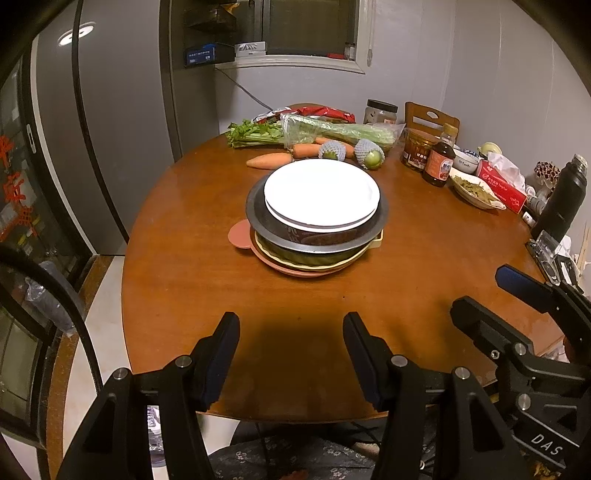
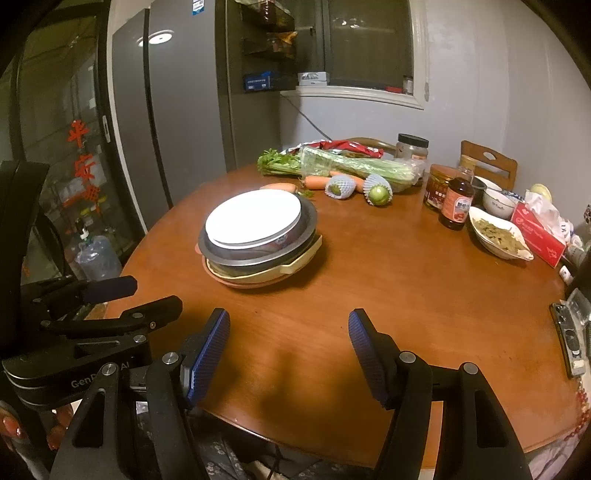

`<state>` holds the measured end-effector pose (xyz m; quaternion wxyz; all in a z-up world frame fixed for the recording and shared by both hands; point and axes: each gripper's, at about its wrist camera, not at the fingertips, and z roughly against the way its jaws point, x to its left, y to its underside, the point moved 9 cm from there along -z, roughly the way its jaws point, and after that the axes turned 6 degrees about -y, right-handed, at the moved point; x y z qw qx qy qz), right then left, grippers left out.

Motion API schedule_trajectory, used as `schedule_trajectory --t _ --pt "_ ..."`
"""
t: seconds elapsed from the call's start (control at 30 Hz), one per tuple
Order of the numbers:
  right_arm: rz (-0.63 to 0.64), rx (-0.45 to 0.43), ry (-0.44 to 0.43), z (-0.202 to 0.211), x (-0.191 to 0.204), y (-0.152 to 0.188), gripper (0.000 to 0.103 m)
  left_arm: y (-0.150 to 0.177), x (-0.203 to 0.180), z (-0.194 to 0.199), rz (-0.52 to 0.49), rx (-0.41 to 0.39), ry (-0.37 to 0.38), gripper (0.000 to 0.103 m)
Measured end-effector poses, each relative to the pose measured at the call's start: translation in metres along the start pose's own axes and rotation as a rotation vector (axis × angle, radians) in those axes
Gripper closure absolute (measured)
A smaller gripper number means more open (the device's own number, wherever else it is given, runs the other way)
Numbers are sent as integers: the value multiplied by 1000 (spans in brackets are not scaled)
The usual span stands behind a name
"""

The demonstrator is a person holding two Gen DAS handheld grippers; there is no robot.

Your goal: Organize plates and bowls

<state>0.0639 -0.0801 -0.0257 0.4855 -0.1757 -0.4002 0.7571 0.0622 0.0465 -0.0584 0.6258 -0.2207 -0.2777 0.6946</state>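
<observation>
Round brown wooden table (image 1: 177, 258). Centre: one stack, white round ceramic plate (image 1: 321, 190) uppermost, on a grey metal basin (image 1: 317, 242), cream dish (image 2: 295, 264) and pink plate (image 1: 240, 234) beneath. Far edge: orange carrots (image 1: 269, 160), bagged celery (image 1: 332, 129). Left gripper (image 1: 291, 347) and right gripper (image 2: 288, 343): near edge, jaws spread, nothing between them.

Round wooden bench (image 1: 184, 258), glossy, warm light reflected on top. Grey walls (image 1: 480, 74). White-framed window (image 1: 310, 29) at back, dark outside; sill (image 1: 295, 62) carries small boxes. Grey fridge (image 1: 110, 129) at left, ceiling lamp mirrored in door. Wooden chair (image 2: 487, 164) behind bench. Pale floor (image 1: 99, 332).
</observation>
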Motion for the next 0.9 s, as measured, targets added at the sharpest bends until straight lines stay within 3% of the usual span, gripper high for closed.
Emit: schedule_trajectory --t 0.9 --pt "0 5 -7 -1 -1 2 34 2 1 -6 -6 10 -3 45"
